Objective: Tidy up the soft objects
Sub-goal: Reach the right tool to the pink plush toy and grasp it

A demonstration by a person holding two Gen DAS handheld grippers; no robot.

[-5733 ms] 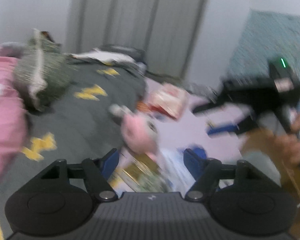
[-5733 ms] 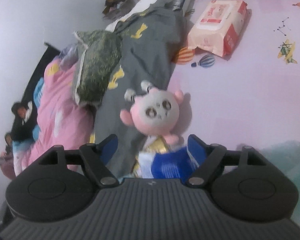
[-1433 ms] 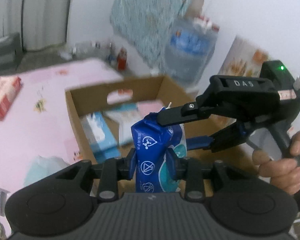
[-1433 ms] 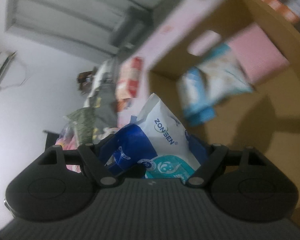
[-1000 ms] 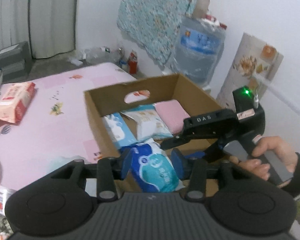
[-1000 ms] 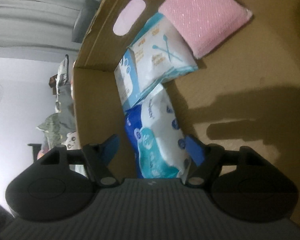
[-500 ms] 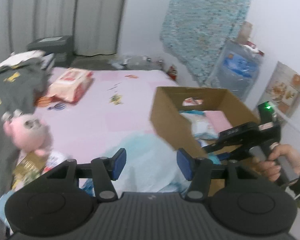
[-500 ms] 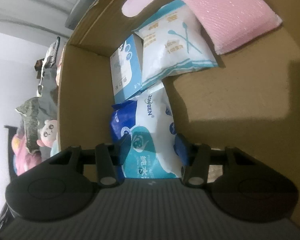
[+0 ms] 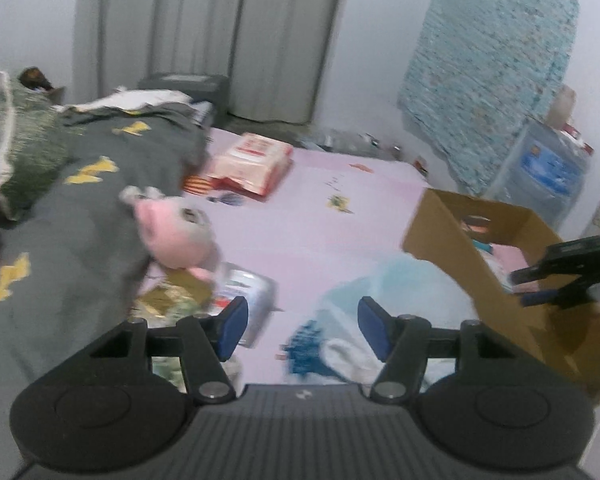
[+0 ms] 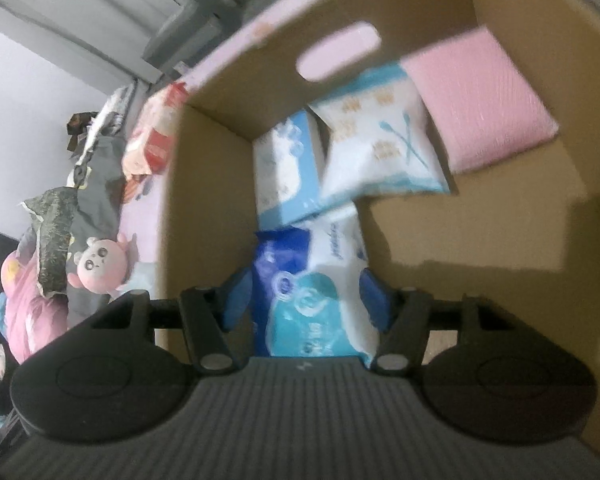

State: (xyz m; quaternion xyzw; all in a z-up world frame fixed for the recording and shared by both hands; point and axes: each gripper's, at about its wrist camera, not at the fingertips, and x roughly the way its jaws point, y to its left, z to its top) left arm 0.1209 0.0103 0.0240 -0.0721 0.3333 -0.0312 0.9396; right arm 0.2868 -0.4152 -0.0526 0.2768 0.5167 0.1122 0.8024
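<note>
Wipes pack, blue and white, lies on the floor of the cardboard box beside two other packets, framed by the right gripper, whose jaws stand spread on either side without clearly pinching it. The left gripper, jaws open and empty, faces the pink plush toy on the grey blanket. Best practice, arguably: lift the right gripper straight out, then take the plush by its body.

Matt brown cardboard box, glossy plastic wipes pack, smooth plastic film on the pink pack, fuzzy pink cloth plush, soft grey cloth blanket, matt black plastic tool with ribbed body
</note>
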